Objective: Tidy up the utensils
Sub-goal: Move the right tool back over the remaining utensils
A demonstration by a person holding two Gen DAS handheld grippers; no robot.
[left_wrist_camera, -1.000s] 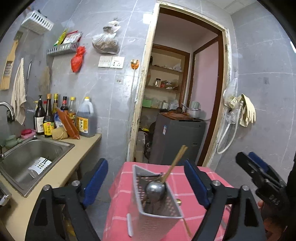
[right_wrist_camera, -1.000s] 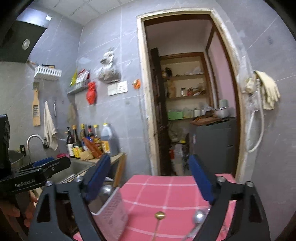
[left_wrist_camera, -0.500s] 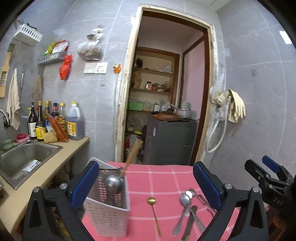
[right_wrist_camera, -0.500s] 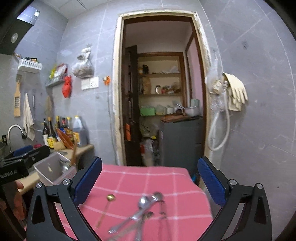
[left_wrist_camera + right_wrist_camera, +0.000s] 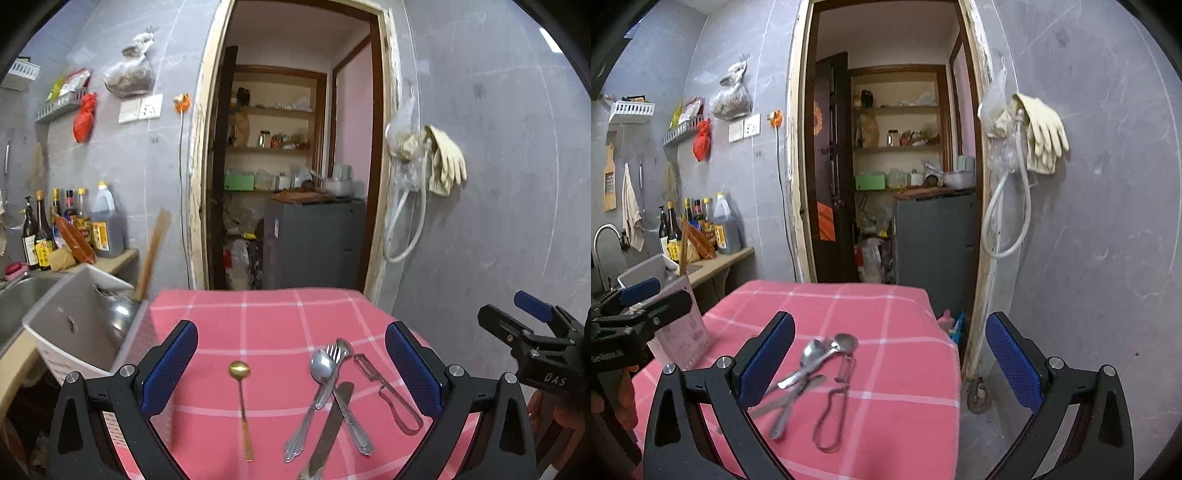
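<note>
- A small table under a pink cloth (image 5: 280,325) with a white check fills the lower middle of both views; grey tiled walls and an open doorway stand behind it.
- A white plastic caddy (image 5: 74,332), box-shaped with perforated sides, sits at the table's left edge. The left wrist view looks into it, where a shiny steel ladle (image 5: 120,314) leans with its wooden handle sticking up (this part is blurred, so finer detail cannot be told). The right wrist view shows only its outer wall, partly behind the other gripper.
- The left gripper (image 5: 291,363) has black arms and blue textured pads; its jaws are spread wide with nothing between them, above the cutlery.
- The right gripper (image 5: 890,354) is the same build, also spread wide and empty, over the table's right half.
- A loose heap of steel cutlery lies on the cloth: a table knife (image 5: 328,432), a fork (image 5: 345,391) and a spoon (image 5: 321,365) cross one another.
- Just right of the heap lies a wire-handled peeler (image 5: 391,398).
- A slim gold spoon (image 5: 240,373) lies apart, left of the heap; only the left wrist view shows it, since a finger hides that spot in the right wrist view.
</note>
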